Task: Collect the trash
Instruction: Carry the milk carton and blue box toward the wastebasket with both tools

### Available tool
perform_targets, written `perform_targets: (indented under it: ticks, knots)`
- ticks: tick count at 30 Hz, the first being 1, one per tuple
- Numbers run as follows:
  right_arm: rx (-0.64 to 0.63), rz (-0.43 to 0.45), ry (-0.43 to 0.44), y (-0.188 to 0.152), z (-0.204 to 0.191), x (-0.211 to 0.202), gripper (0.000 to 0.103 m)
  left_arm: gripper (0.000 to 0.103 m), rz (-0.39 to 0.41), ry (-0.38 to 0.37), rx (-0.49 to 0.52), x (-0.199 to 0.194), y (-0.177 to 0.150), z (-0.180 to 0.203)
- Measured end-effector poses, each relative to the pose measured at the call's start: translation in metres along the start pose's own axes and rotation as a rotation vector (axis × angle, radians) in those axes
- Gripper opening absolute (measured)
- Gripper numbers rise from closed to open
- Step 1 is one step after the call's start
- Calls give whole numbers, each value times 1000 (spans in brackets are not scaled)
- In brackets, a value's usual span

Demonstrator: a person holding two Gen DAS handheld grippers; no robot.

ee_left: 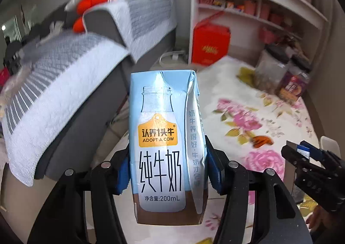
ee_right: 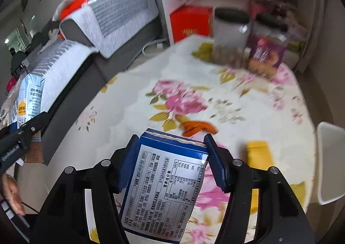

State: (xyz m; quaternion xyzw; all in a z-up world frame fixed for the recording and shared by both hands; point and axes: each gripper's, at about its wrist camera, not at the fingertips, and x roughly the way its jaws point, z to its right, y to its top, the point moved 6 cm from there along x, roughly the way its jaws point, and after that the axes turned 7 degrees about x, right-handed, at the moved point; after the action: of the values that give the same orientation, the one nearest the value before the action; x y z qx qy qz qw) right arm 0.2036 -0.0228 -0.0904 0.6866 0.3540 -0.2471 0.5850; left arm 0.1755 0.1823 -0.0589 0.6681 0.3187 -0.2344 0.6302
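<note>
Left gripper (ee_left: pixel 168 170): jaws part-open, blue pads pressed on both sides of the milk carton (ee_left: pixel 166 142); carton upright, centre of frame.
Right gripper (ee_right: pixel 170 164): pads clamp the blue box (ee_right: pixel 166 183), label side up, lower centre of frame.
Table (ee_right: pixel 215 80): floral cloth below both loads; orange peel (ee_right: pixel 199 128) just beyond the box, yellow packet (ee_right: pixel 259 153) at right, two jars (ee_right: pixel 230 36) at upper right.
Bin: none in view.
Step, judged: carrying both items off to disposal.
Advice: keep the squeeze steady, hold the carton upright against drips, keep the two grippers apart.
</note>
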Motion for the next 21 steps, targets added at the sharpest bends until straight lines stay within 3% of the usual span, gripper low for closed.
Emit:
perform_targets:
  ticks: [12, 21]
  knots:
    - [-28, 280, -76, 29, 52, -77, 58, 57, 182, -36, -8, -58, 14, 86]
    - [38, 347, -113, 39, 106, -97, 58, 57, 229, -54, 36, -68, 30, 142]
